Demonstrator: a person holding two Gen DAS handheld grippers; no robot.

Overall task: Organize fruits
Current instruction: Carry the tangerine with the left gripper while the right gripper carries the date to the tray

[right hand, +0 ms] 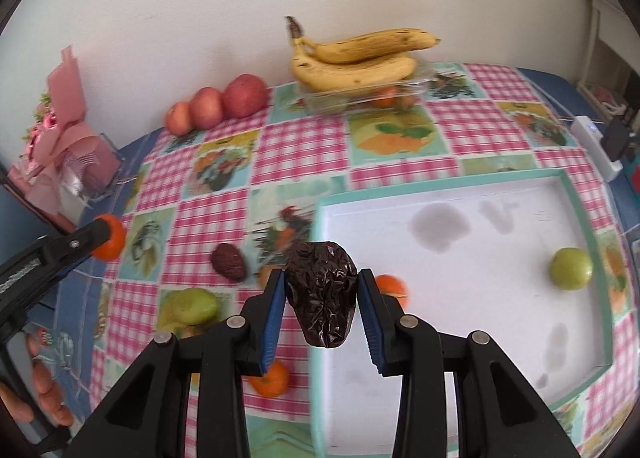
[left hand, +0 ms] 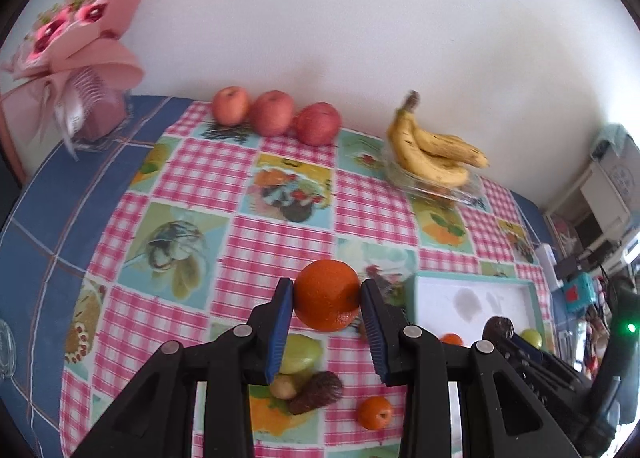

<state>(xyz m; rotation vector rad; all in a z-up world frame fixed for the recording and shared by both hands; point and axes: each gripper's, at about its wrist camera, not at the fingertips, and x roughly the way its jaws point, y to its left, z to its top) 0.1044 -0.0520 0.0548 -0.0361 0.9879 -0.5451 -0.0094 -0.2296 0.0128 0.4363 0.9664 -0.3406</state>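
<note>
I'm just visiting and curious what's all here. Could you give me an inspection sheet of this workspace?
Surface: table under a checked fruit-print cloth.
Job's things: white tray holds a green fruit and a small orange; three apples by the wall; bananas on a clear box; pear, dark fruit and tangerine lie loose on the cloth.
Clutter: pink bouquet.
Grippers: left gripper, jaws shut on an orange; right gripper holds a wrinkled dark fruit at the tray's edge.
Cables: nothing seen on the table.
Surroundings: white wall; shelves at the right.
</note>
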